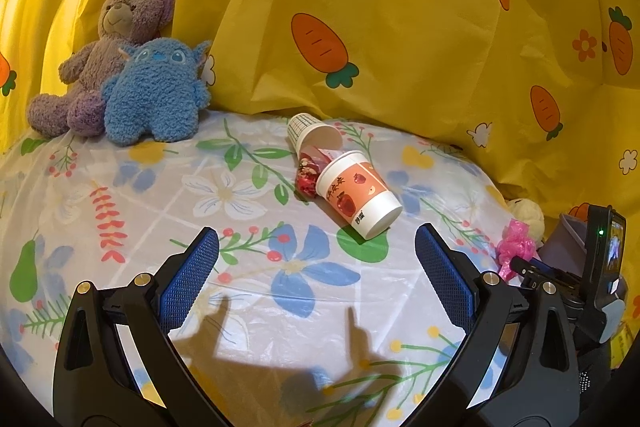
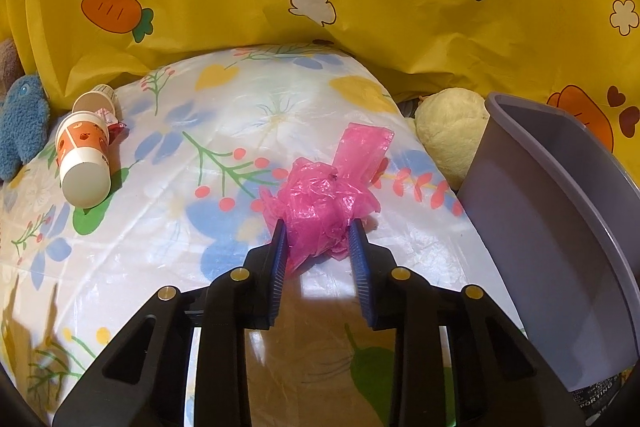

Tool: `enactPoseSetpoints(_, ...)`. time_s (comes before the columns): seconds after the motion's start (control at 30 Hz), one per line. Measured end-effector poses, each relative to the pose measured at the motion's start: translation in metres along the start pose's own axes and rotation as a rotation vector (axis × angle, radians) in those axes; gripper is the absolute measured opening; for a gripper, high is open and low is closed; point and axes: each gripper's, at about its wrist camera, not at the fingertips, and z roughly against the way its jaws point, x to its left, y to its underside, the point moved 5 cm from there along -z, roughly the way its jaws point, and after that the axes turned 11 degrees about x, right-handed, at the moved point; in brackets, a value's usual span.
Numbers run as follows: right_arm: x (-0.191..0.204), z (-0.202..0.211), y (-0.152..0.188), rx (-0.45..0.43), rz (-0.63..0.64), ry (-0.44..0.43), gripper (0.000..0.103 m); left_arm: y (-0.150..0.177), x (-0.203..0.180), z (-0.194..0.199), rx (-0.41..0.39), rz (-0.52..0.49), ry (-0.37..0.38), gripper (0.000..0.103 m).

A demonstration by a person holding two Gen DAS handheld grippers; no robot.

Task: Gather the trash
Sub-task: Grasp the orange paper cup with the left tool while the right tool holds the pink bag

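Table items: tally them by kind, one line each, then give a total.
Paper cups: 2, one orange and one checked, both lying on their sides
Soft toys: 3, a purple bear, a blue one and a cream one
Pink plastic bag: 1
Red wrapper: 1
Grey bin: 1
Total: 8

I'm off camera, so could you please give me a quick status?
Right claw shut on pink bag. Left claw open, empty. Two cups down, grey bin unobstructed.
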Motion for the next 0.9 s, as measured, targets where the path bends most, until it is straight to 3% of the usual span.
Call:
enactPoseSetpoints(0.07,-0.001,0.003,0.001,-0.014,0.004,0.0,0.027,-0.001,-0.003,0.0,-0.001,-0.005,0.0,0.097)
enactPoseSetpoints(0.1,-0.001,0.006,0.001,-0.02,0.007,-0.002,0.016,-0.001,-0.005,0.001,-0.001,-0.009,0.0,0.097)
enactPoseSetpoints(0.13,-0.002,0.009,0.001,-0.028,0.002,-0.011,0.015,-0.002,-0.007,0.001,-0.001,-0.013,0.001,0.097)
enactPoseSetpoints(0.67,-0.021,0.059,0.011,-0.158,-0.036,-0.104,0.015,-0.02,-0.039,-0.014,0.033,-0.029,0.094,0.097)
enactPoseSetpoints(0.77,-0.025,0.063,0.012,-0.167,-0.041,-0.119,0.015,-0.028,-0.055,-0.029,0.035,-0.057,0.08,0.097)
enactPoseSetpoints(0.9,-0.029,0.067,0.014,-0.178,-0.042,-0.123,0.015,-0.034,-0.061,-0.069,0.115,-0.038,0.043,0.097)
